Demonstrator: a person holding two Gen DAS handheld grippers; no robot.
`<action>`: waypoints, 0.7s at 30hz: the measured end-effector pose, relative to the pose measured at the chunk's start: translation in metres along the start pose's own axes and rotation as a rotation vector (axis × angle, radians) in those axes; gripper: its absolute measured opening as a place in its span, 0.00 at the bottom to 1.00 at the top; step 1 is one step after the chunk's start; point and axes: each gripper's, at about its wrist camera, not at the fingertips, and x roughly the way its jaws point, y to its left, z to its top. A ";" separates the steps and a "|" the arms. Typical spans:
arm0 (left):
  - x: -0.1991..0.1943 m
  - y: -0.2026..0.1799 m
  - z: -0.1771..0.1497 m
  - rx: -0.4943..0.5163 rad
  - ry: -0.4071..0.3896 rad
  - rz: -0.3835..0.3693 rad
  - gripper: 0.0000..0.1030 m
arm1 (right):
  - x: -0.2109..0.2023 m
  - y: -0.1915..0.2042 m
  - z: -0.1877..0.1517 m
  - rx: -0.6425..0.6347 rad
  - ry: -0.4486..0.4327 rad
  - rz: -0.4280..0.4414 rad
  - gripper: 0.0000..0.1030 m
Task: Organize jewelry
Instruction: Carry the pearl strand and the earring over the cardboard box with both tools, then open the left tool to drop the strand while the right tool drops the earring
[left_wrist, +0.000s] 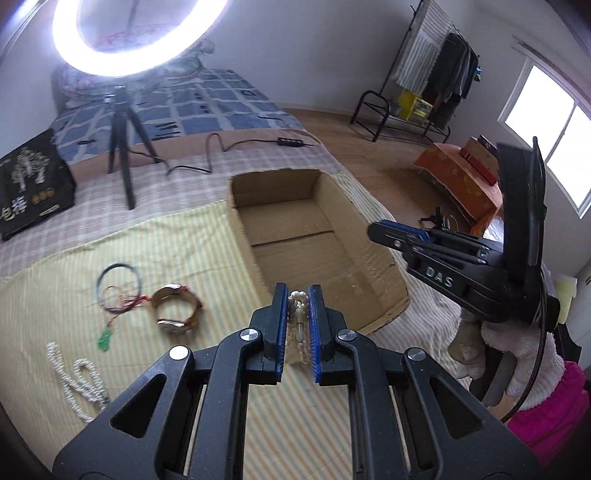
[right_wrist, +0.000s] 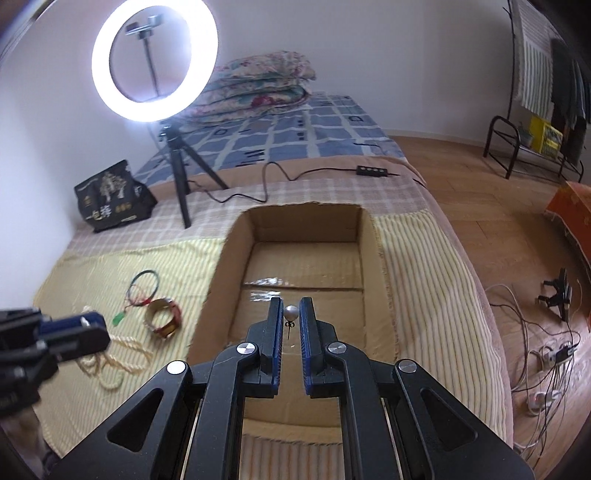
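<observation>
On the bed's striped yellow cloth (left_wrist: 192, 240), from the left: a limp, light pearl necklace (left_wrist: 79, 384), a thin cord with a green pendant (left_wrist: 105, 338), a stiff bangle (left_wrist: 177, 308). The left gripper (left_wrist: 298, 317) is clamped on a pale bead bracelet (left_wrist: 300, 325), smooth and probably slippery. The right gripper (right_wrist: 291, 317) pinches a tiny pearl earring (right_wrist: 290, 313) by its ball, over the empty cardboard box (right_wrist: 369, 236).
</observation>
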 end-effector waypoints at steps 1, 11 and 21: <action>0.006 -0.004 0.001 0.004 0.007 -0.005 0.09 | 0.002 -0.003 0.001 0.003 0.003 -0.001 0.07; 0.050 -0.023 -0.005 0.017 0.071 -0.015 0.09 | 0.022 -0.022 0.000 0.043 0.048 -0.001 0.07; 0.062 -0.026 -0.010 0.029 0.092 -0.014 0.09 | 0.034 -0.021 -0.004 0.042 0.077 -0.009 0.07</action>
